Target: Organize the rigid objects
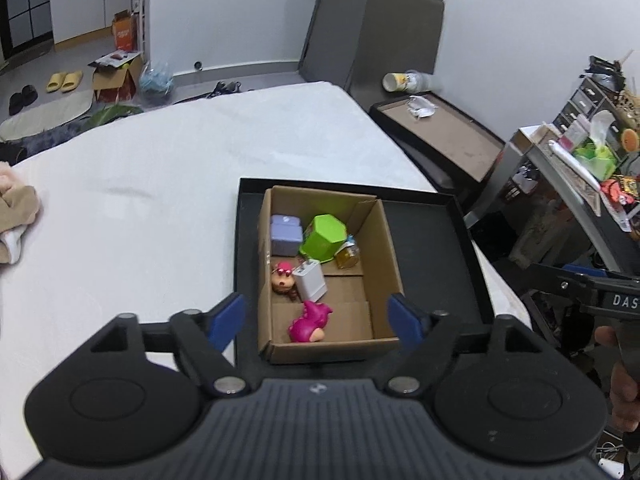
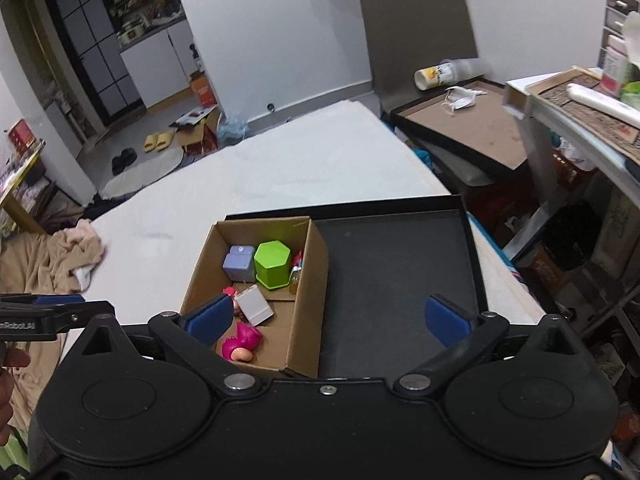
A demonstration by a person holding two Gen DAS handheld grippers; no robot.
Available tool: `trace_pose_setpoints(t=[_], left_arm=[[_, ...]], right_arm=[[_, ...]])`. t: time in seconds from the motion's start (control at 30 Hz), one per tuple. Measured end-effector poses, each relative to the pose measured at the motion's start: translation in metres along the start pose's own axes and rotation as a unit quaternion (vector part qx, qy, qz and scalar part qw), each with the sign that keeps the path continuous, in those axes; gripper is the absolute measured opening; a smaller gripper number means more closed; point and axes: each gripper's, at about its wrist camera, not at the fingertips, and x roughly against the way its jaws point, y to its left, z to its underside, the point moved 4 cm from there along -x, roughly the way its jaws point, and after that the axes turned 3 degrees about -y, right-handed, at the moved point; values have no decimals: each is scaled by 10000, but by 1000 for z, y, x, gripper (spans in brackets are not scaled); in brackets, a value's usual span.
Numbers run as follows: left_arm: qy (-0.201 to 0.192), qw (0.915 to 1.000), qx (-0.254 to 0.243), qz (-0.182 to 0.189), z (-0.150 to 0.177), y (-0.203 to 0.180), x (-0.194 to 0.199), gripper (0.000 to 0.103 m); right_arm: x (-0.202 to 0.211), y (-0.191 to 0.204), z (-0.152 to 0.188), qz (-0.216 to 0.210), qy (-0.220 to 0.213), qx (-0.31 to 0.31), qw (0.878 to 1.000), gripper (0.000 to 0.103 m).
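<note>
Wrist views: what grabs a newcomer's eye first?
The open cardboard box sitting in the left part of a black tray on the white table. Inside it, bright toys stand out: a lime green hexagonal container at the far end and a magenta dinosaur nearest the cameras. Both sets of tongs hang open above, holding nothing.

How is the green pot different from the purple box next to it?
The green pot is bright green with angled, faceted sides; the purple box is pale lilac and blocky with rounded corners. The green pot looks bigger and lies tipped on its side, its flat base facing up, while the purple box sits squarely. Both rest side by side at the far end of the cardboard box.
</note>
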Motion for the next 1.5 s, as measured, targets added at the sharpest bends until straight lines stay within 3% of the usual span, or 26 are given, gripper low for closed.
trace_pose_setpoints(t=[0.33,0.43,0.73,1.5], left_arm=[[-236,9992,-324,-9,-1,-18,28,90],[-267,9992,-233,208,-3,-19,39,92],[-551,9974,-454,133,-1,-30,67,96],[-697,9938,-829,268,25,-47,86,96]], right_arm=[[33,-8,2,189,-313,-192,9991,103],[44,-9,4,247,-443,-229,9985,103],[73,-12,6,423,-652,-332,9964,103],[92,7,37,623,-483,-139,9968,103]])
